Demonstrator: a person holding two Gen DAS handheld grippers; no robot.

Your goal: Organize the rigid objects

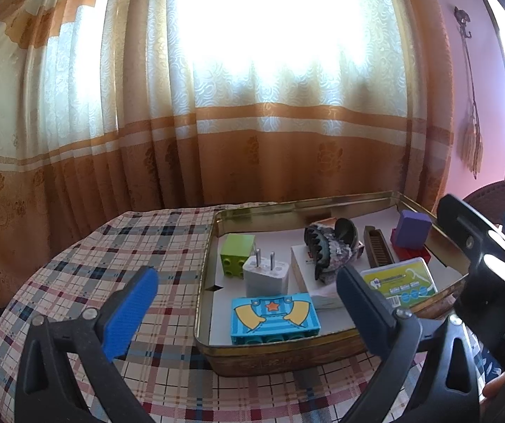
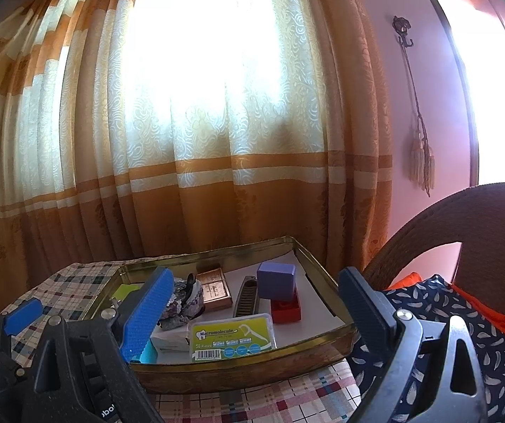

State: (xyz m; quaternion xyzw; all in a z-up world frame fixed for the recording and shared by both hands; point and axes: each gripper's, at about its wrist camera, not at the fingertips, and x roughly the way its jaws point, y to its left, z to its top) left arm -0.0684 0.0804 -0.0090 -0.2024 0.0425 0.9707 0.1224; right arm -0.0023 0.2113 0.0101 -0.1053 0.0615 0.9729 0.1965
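Observation:
A gold metal tin (image 1: 287, 352) sits on the plaid table and holds several items: a green brick (image 1: 235, 254), a white plug adapter (image 1: 266, 274), a blue printed brick (image 1: 274, 317), a dark hair claw (image 1: 326, 250), a floss pick box (image 1: 399, 282), a purple cube (image 1: 413, 229) on a red brick (image 1: 411, 254). The tin's rim (image 2: 238, 370) also shows in the right wrist view with the floss box (image 2: 232, 336), purple cube (image 2: 275, 279), red brick (image 2: 286, 310), a copper box (image 2: 213, 288) and a comb (image 2: 247, 296). My left gripper (image 1: 247, 303) is open and empty above the tin's near end. My right gripper (image 2: 252, 313) is open and empty.
The plaid tablecloth (image 1: 111, 246) lies left of the tin. Orange and cream curtains (image 1: 217, 123) hang behind. A wicker chair (image 2: 481, 246) with a patterned cushion (image 2: 446, 317) stands at the right. The right gripper's body (image 1: 481, 246) shows beside the tin.

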